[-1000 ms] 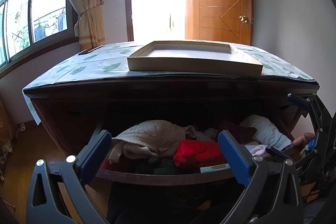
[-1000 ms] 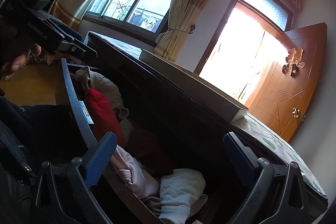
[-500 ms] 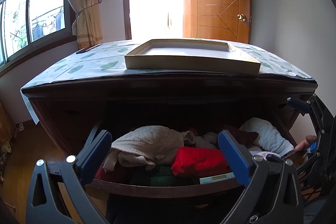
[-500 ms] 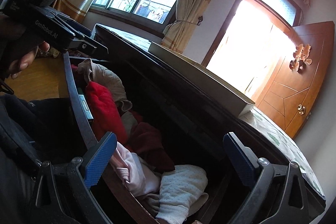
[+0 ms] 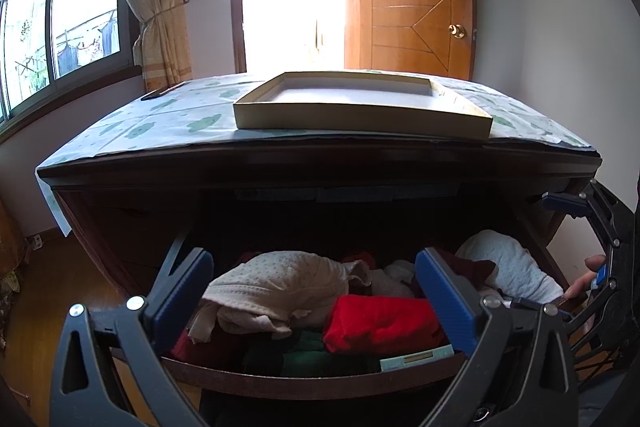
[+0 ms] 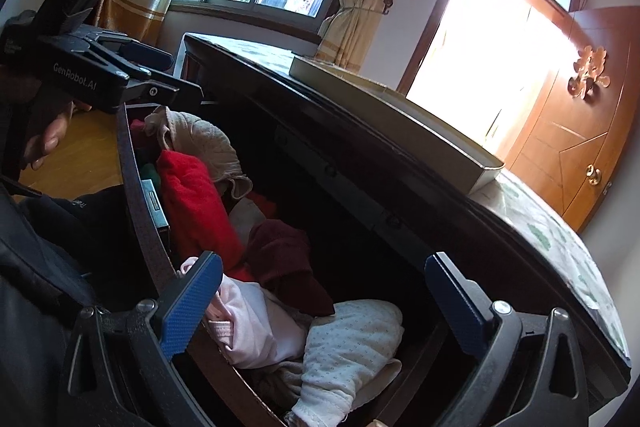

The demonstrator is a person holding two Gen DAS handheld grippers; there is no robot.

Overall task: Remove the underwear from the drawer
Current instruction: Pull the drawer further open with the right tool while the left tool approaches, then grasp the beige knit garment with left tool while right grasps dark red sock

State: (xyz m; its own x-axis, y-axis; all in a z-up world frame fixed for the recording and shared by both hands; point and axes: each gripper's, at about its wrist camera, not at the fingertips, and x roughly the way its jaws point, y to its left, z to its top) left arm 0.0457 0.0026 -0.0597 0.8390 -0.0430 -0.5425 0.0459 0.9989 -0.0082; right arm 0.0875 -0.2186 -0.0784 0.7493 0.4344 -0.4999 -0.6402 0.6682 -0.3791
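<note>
The left tool point(image 5: 314, 295) hung with its blue pads spread wide before the open drawer point(image 5: 312, 379) of a dark wooden desk point(image 5: 132, 227), gripping nothing. Inside lay a beige garment point(image 5: 280, 285) beside a red one point(image 5: 380, 323), green cloth point(image 5: 320, 357) beneath them and a white dotted piece point(image 5: 508, 267) at the right end. On the patterned cover point(image 5: 172, 119) sat a shallow tray point(image 5: 360, 121). The right tool point(image 5: 600, 259) showed at the frame's right edge.

The left gripper point(image 5: 316, 299) is hanging with its jaws spread wide, gripping nothing. The right gripper point(image 6: 320, 303) is likewise gaping, tilted, empty, a hand point(image 6: 42, 143) holding the left one's handle.
</note>
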